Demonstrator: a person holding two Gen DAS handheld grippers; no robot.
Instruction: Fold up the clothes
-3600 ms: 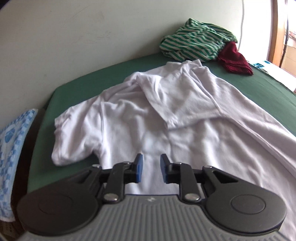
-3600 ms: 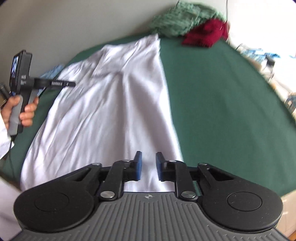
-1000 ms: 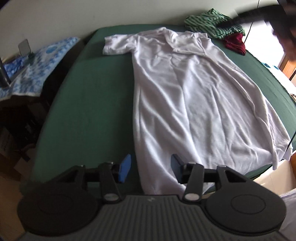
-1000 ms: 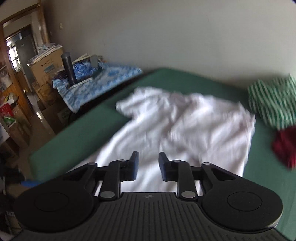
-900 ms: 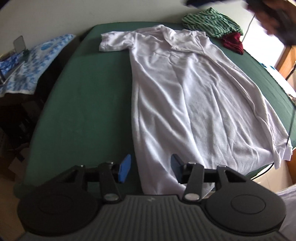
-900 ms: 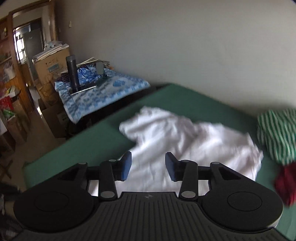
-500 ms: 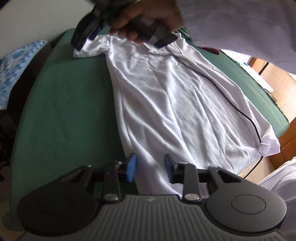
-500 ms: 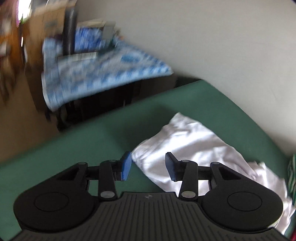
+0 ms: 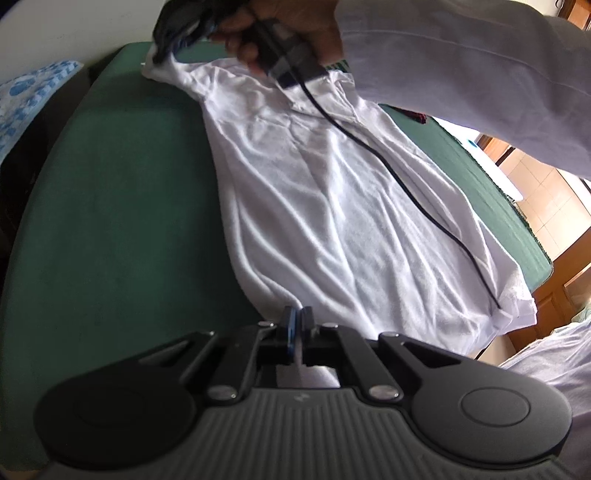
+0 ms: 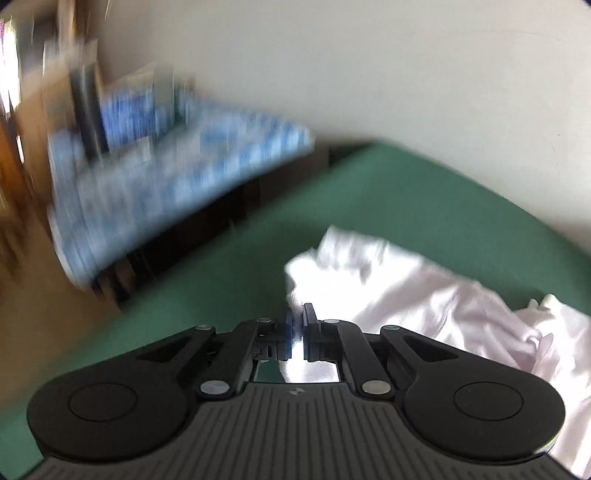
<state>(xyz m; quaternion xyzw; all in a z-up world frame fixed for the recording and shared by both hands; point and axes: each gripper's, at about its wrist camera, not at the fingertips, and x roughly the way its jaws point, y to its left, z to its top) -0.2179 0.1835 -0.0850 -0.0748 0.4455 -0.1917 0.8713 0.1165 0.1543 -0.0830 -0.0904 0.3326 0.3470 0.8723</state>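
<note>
Fabric fills both views: a white shirt (image 9: 332,206) lies stretched lengthwise on a green bed (image 9: 110,206), its hem toward the left wrist camera and its collar and sleeve end at the far side. The left gripper (image 9: 296,317) has its blue-padded fingers pressed together on the near hem corner of the shirt, white cloth showing between and behind them. Across the bed, a hand (image 9: 280,26) in a white sleeve (image 9: 461,62) holds the right gripper (image 10: 297,317) at the sleeve end; in the right wrist view, its fingers are closed on the edge of that sleeve, though the view is blurred. A thin black cable (image 9: 417,199) trails from the hand across the shirt. A blue-patterned cloth (image 10: 177,173) covers furniture beside the bed.
</note>
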